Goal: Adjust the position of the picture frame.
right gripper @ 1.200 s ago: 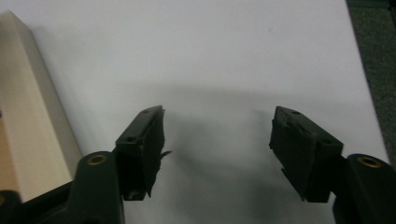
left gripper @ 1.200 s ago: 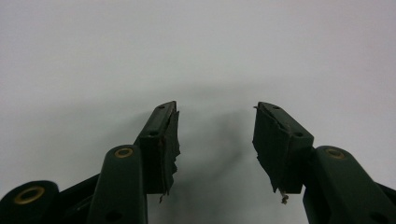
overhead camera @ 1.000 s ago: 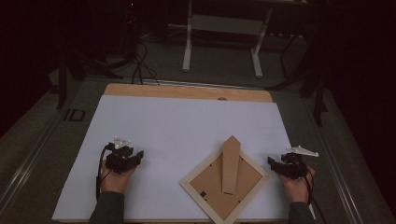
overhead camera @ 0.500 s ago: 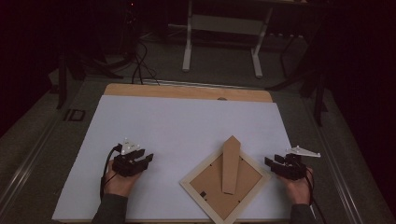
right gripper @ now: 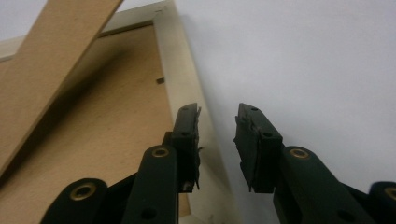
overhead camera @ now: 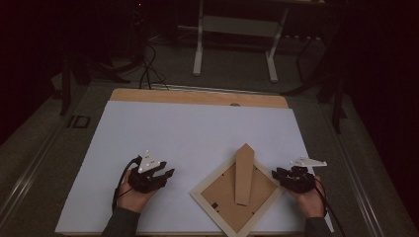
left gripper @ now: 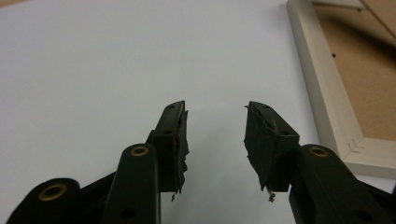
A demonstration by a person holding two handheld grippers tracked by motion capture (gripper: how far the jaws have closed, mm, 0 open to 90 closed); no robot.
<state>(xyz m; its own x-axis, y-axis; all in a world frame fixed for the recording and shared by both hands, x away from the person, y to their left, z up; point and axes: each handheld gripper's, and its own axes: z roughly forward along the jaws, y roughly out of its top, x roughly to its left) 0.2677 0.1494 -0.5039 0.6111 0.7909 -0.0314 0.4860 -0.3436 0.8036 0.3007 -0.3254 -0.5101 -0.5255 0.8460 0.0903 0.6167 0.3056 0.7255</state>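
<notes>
Your right tool [right gripper: 217, 149] straddles the pale rail of the picture frame [overhead camera: 236, 190], which lies face down on the tabletop [overhead camera: 197, 128]; its jaws have just been closing around that rail but don't yet pinch it, so I'd judge you're mid-grasp. Your left tool [left gripper: 215, 140] is released and empty, the frame's near corner just off to its right. Next, finish the squeeze squarely on the rail, then bring the left tool across to the opposite edge.
</notes>
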